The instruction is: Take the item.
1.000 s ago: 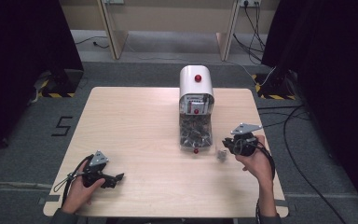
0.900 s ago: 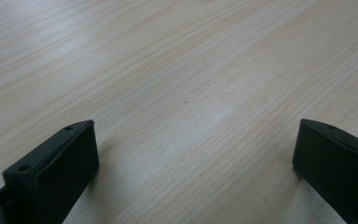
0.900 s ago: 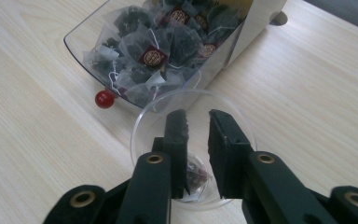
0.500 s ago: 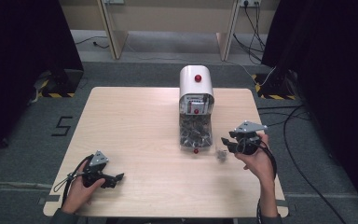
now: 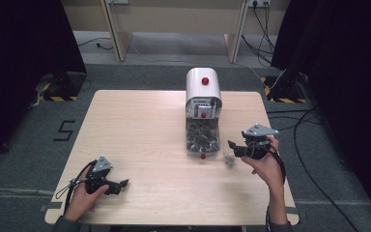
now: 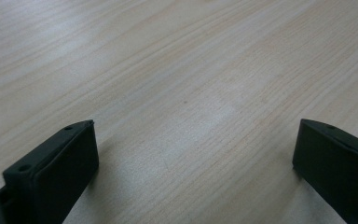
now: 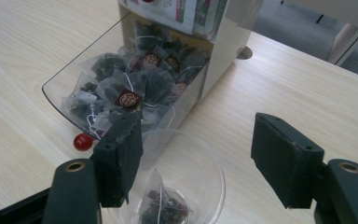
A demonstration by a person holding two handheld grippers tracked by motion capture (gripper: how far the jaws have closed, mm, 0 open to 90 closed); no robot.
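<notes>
With your right tongs (image 7: 196,163) just opened above the clear cup (image 7: 200,163), the tea bag (image 7: 161,207) lies released inside it, beside the dispenser's tray (image 7: 58,91). Your left tongs (image 6: 196,163) rest spread over the table (image 6: 177,70). Next, withdraw clear of the cup.

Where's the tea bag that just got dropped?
The tea bag lies in the clear cup, below the right hand-held gripper, just in front of the dispenser drawer.
</notes>
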